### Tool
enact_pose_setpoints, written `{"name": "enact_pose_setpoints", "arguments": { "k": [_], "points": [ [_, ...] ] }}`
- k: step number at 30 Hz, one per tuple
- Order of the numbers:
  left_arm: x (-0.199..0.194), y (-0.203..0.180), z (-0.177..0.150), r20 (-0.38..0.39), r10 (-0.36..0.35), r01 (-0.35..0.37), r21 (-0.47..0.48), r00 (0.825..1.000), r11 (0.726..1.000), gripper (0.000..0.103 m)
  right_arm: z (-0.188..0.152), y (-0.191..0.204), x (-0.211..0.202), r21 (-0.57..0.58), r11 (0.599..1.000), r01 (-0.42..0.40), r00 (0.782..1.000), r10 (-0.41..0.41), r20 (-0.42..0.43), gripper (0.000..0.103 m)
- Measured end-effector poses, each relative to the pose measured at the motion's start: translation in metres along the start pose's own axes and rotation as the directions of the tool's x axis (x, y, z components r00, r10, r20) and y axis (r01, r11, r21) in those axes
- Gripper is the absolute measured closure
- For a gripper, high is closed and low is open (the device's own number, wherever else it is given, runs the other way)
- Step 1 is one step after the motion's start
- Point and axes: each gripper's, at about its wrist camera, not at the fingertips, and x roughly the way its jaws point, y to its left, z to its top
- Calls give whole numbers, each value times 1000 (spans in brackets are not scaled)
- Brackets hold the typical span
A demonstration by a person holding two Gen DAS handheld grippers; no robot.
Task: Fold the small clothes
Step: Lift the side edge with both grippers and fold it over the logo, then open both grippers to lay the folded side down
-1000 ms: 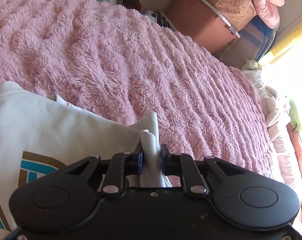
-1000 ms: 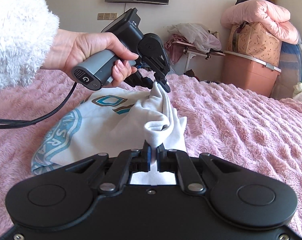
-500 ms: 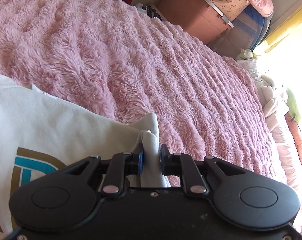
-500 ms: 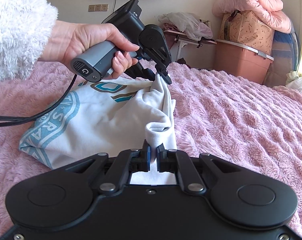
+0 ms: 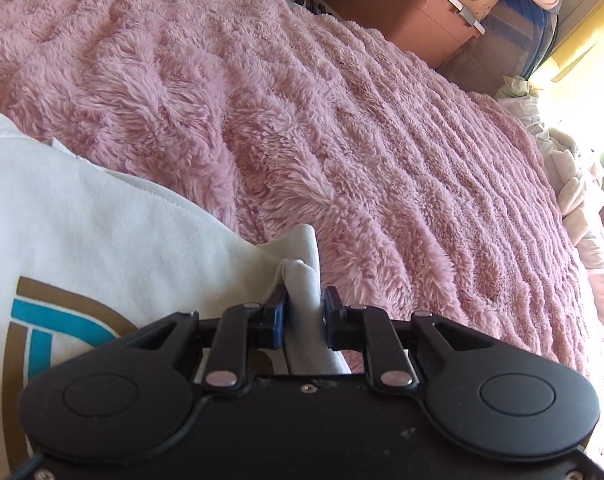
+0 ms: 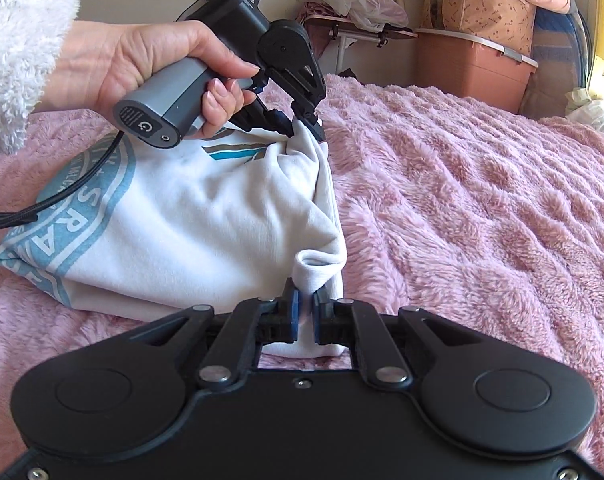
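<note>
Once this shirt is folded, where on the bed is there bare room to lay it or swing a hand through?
The pink blanket lies bare from the white shirt across to the pink storage box and the bedding pile at the window side. It is crowded over the shirt: the left tool, jaws opening with cloth between them, and the right tool both sit there.
</note>
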Motion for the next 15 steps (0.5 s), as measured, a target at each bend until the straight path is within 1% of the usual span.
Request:
{"name": "enact_pose_setpoints", "arguments": {
  "k": [1,2,3,5,7,9,10,11,12,14,15],
  "points": [
    [1,-1,0,0,5,-5,6,1000,1000,81,-2,1,2,-3,1000,2,1000,-2,-8,97],
    [0,-3,0,-1,5,-5,7,1000,1000,72,-4,2,4,-6,1000,7,1000,-7,-10,97],
    [-1,-6,2,-2,-1,1,10,1000,1000,69,-6,3,5,-10,1000,11,1000,-11,-8,97],
    [-11,-14,6,4,8,-8,43,1000,999,69,-7,5,5,-27,999,20,1000,-20,-5,96],
    [-29,-19,9,21,-23,21,86,1000,996,69,-7,5,2,-19,1000,14,1000,-14,-2,95],
    [-55,-21,11,58,-40,33,119,997,992,69,-5,4,-2,-18,1000,13,1000,-13,-4,92],
    [-73,-20,11,71,-67,56,141,995,988,68,-4,4,-5,-17,1000,16,1000,-16,-6,89],
    [-87,-19,10,79,-81,68,156,994,985,68,-4,3,-8,-13,1000,21,1000,-22,-6,87],
    [-107,-15,6,93,-87,70,178,992,982,68,-4,3,-12,-15,1000,27,1000,-27,-6,83],
    [-140,-6,-6,102,-98,74,219,990,973,68,-4,1,-21,-26,998,59,998,-59,4,82],
    [-159,0,-17,110,-96,67,240,989,969,68,-4,1,-25,-33,997,72,997,-72,14,82]
  ]
}}
